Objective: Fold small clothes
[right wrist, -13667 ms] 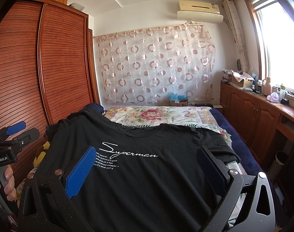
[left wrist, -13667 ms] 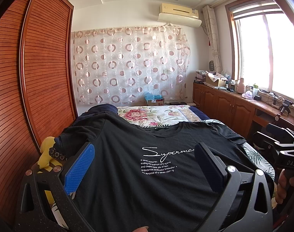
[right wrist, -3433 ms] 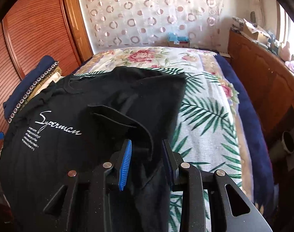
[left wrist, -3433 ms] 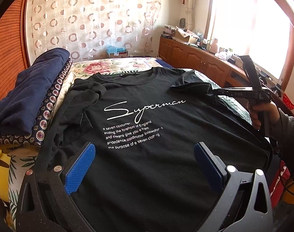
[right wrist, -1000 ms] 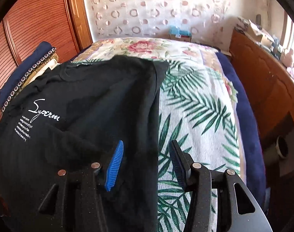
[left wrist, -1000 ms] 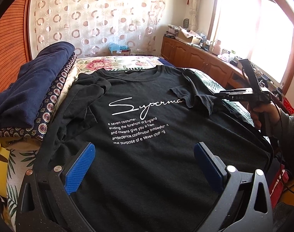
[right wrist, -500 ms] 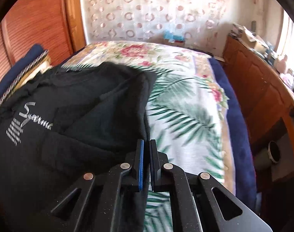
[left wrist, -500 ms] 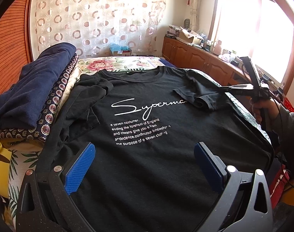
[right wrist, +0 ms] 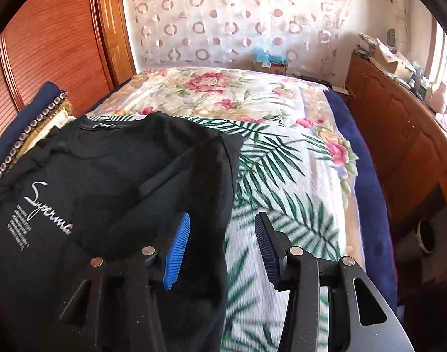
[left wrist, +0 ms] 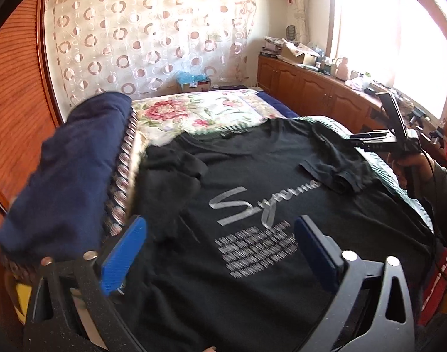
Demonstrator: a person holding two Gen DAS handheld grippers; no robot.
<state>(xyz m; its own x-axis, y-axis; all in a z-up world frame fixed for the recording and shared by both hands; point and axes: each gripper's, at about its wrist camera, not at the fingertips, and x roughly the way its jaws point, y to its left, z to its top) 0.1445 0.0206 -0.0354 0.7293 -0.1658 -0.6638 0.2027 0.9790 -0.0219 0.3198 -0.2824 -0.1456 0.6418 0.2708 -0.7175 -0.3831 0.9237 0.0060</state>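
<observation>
Left wrist view: left gripper [left wrist: 220, 252], jaws wide and closing, nothing pinched; black cotton T-shirt with white script print [left wrist: 252, 205] spread on the bed beneath and ahead of them; folded navy blanket [left wrist: 67, 173] to their left.

Right wrist view: right gripper [right wrist: 222, 245], jaws half apart and opening, empty; the T-shirt's right edge [right wrist: 211, 205] lies under their left pad, palm-leaf bedspread [right wrist: 282, 182] ahead.

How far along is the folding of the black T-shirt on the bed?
Done: the T-shirt lies print-up on the bed, with the right sleeve folded in over the print. In hand: nothing; the right gripper is opening over the shirt's edge, the left gripper closing above the chest, both empty. Left: the crumpled left sleeve and the body folds.
</observation>
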